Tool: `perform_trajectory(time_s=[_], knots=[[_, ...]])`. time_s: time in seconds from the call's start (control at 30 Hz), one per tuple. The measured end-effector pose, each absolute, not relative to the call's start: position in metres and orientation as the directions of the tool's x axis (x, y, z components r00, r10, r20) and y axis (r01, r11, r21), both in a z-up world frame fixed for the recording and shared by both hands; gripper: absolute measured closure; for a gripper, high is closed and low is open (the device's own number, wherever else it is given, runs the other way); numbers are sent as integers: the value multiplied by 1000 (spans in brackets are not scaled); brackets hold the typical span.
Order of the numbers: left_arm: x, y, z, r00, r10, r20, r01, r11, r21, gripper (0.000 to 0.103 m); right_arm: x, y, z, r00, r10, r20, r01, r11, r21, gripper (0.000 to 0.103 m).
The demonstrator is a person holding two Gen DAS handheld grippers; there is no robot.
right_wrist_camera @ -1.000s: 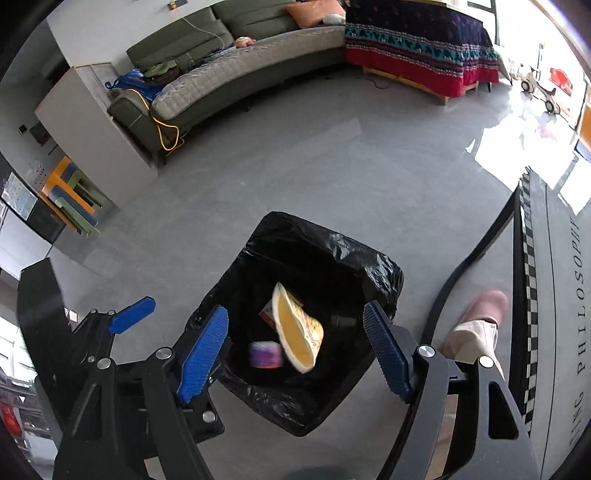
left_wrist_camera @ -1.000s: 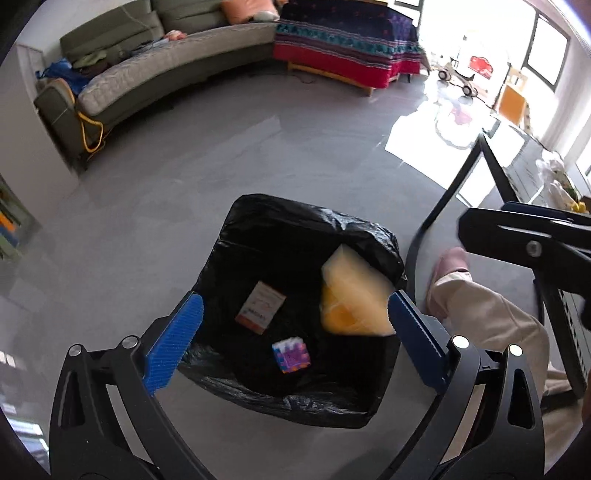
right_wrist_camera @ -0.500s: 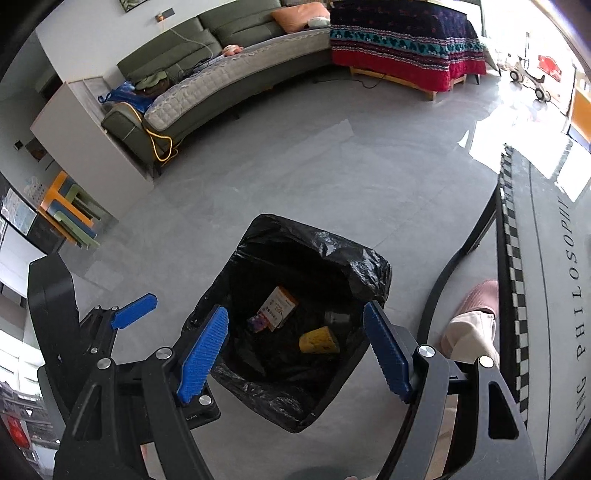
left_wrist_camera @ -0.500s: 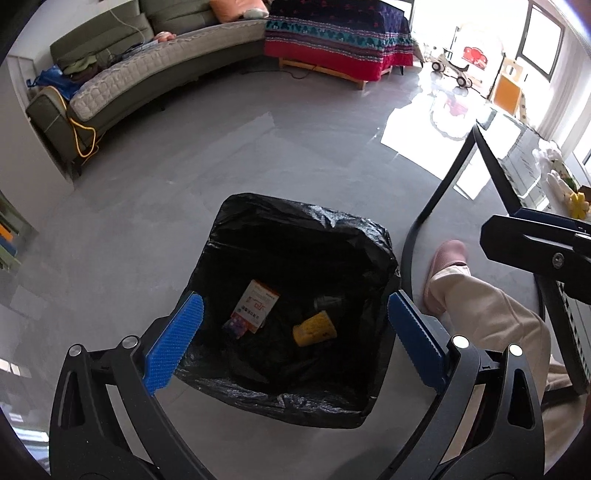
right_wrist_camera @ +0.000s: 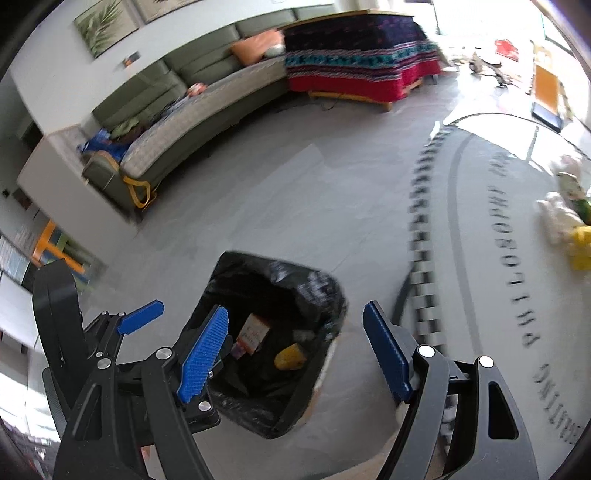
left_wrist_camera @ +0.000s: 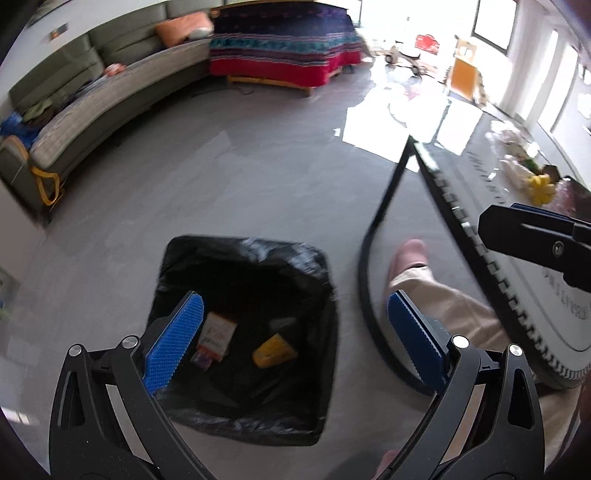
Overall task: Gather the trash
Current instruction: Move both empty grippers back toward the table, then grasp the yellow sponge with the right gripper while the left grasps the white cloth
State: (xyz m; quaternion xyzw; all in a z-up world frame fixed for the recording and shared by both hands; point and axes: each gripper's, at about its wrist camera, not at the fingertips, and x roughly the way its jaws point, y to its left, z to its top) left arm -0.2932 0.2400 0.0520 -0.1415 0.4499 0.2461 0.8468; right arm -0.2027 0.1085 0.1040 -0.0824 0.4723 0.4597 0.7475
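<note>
Left gripper (left_wrist_camera: 295,339): jaws spread wide, nothing held. Right gripper (right_wrist_camera: 295,350): jaws likewise wide apart, empty, angled downward.

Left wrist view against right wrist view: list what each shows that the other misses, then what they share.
Only the left wrist view shows the person's pink slipper and beige trouser leg. Only the right wrist view shows the framed plant picture on the wall. Both show the black-lined trash bin holding a yellow item and a small box, plus the green sofa.
</note>
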Motion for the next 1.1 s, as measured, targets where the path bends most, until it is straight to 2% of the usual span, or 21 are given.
perform_trajectory(time_s=[0.67,0.77,0.87,0.97,1.1], knots=[[-123,129,57,531,84,-843,-188,982,-21,6,-56,-30,106,360,481,-799,-463,836,294,27],[-103,116,58,537,58,-842,-147,989,-25,6,-30,-50,101,385,438,-812,-389,875,288,27],[-85,106,57,542,31,-840,-118,992,-40,6,0,-75,89,388,434,-814,-282,896,343,27],[-69,101,52,534,3,-846,-104,993,-62,6,24,-89,75,371,423,-827,-195,906,376,35],[-60,100,48,524,-14,-852,-90,993,-72,6,53,-98,55,343,407,-847,-96,912,399,35]])
